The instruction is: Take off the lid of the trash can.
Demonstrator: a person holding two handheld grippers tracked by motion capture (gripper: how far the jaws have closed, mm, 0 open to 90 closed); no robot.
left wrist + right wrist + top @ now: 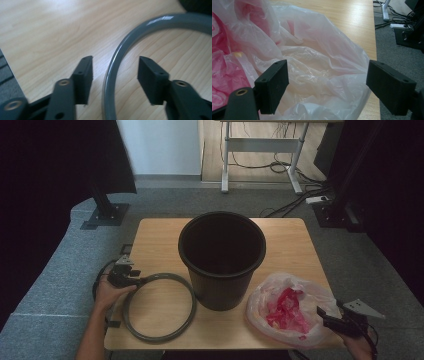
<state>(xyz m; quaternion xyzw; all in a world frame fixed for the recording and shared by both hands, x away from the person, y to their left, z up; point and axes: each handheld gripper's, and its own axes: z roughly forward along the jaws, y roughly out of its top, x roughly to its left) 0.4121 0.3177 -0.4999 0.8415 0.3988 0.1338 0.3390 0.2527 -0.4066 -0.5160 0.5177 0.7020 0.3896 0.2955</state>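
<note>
two grippers at near table edge. left gripper released, jaws astride grey ring, pads clear of it; ring lies flat left of black bin. right gripper spread wide at plastic bag, gripping nothing. risk: bag overhangs edge, nudge could slide it off; thin film may tear. high view gives bin position; left gripper view reveals gap around ring.
</note>
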